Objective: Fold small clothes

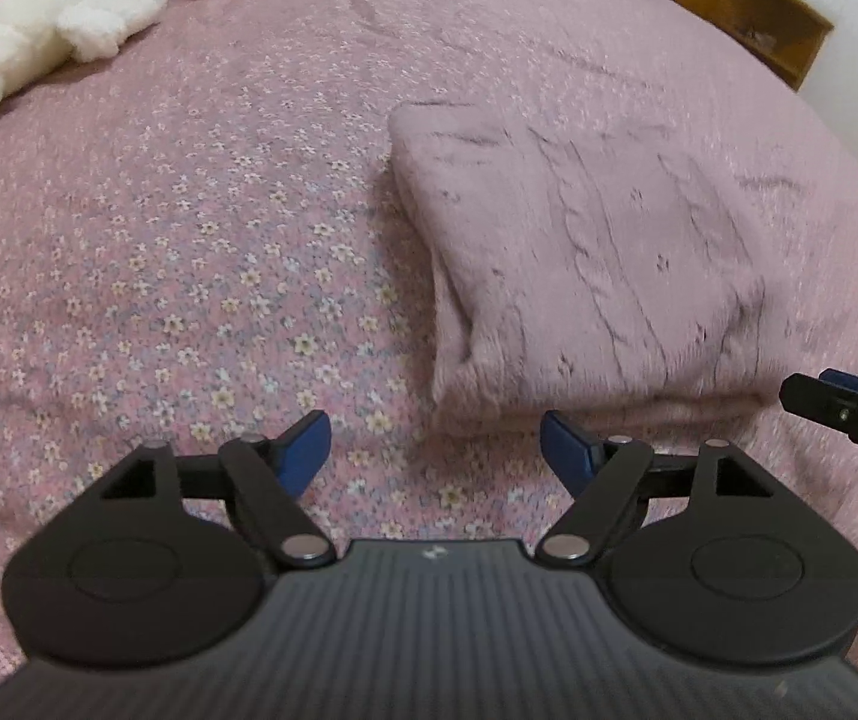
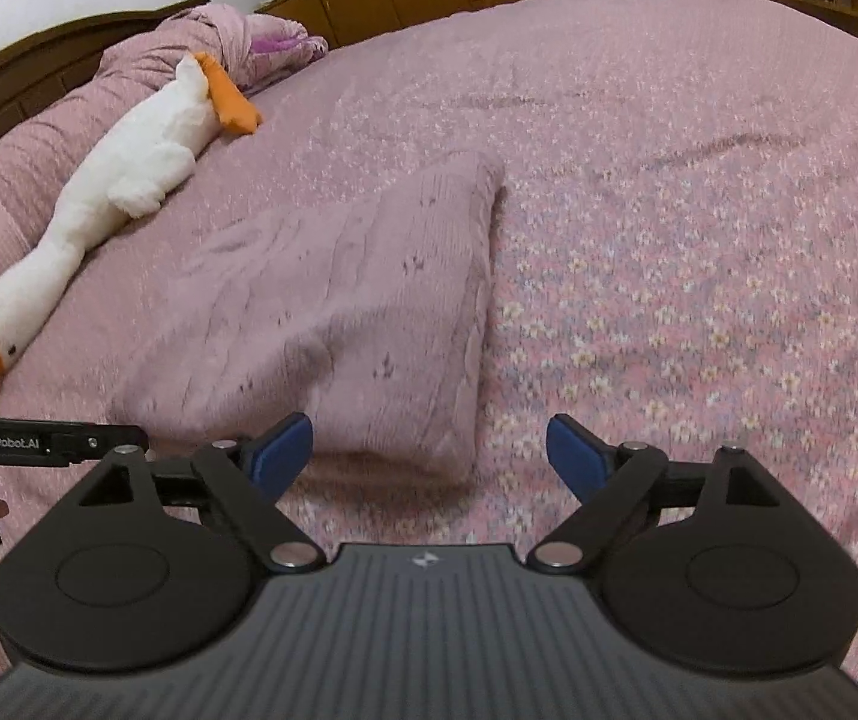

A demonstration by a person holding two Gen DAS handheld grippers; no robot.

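sweater (image 1: 585, 252) – folded flat on bed (image 1: 189, 240), so seemingly done | left gripper (image 1: 435, 450) fingers wide, empty, just short of it | right gripper (image 2: 429, 450) – same

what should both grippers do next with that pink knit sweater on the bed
Probably draw both back and leave it. The pink knit sweater already lies in a compact folded rectangle on the floral bedspread, and the left gripper and right gripper are both open with nothing between the pads.
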